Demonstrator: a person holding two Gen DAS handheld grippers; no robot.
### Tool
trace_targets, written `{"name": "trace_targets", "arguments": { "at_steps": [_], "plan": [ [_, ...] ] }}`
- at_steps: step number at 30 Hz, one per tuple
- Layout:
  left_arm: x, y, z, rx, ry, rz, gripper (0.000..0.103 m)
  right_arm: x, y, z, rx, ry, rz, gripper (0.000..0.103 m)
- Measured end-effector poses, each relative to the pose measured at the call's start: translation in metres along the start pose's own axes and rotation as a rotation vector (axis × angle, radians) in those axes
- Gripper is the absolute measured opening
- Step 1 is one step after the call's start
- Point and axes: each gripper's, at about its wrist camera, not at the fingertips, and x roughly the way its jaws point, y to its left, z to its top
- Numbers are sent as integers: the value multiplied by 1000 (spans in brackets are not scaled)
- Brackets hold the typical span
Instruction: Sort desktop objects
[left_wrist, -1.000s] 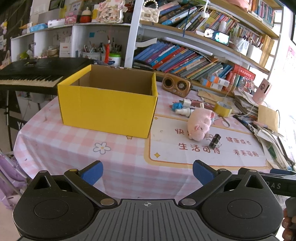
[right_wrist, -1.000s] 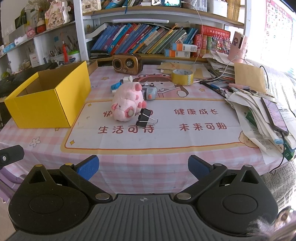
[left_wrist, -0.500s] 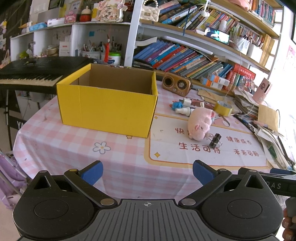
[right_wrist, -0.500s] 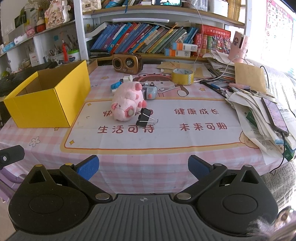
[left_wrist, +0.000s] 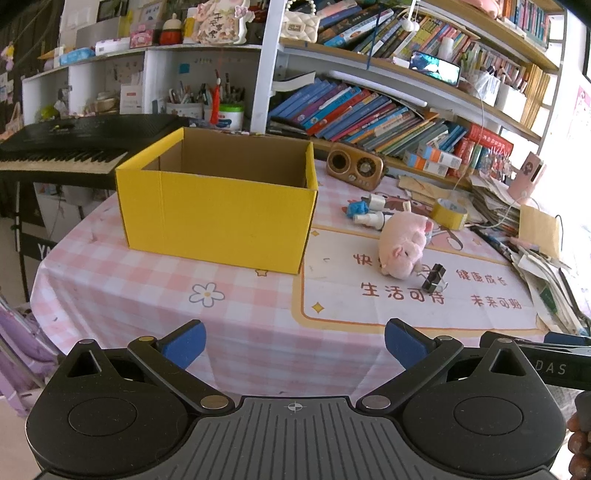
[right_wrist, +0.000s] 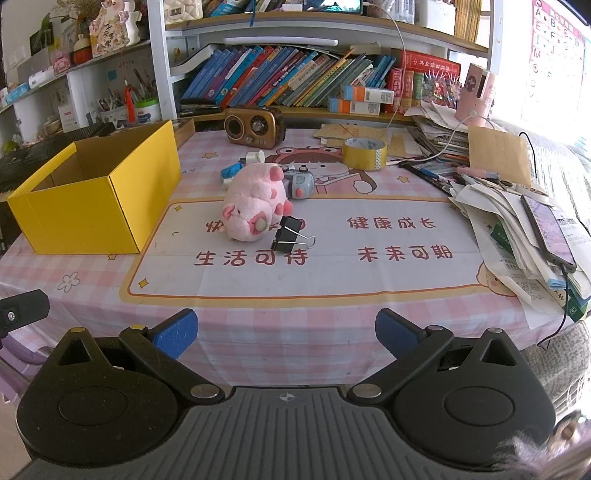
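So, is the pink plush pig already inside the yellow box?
No, the pink plush pig lies on the table mat to the right of the yellow box, next to a black binder clip.

Bare mat (right_wrist: 295, 273) ahead; yellow box (right_wrist: 92, 206) left, paper stack (right_wrist: 517, 236) right (probably loose).

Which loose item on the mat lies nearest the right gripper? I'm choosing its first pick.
The black binder clip. It lies just in front of the pink plush pig, closer to the right gripper than the pig, tape roll or small grey toy.
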Motion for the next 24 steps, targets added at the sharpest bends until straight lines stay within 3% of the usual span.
{"name": "trace_targets", "arguments": {
  "at_steps": [24],
  "plan": [
    [-2, -2, 0, 16, -6, -5, 103, 2, 2, 1, -16, -3, 5, 103]
  ]
}}
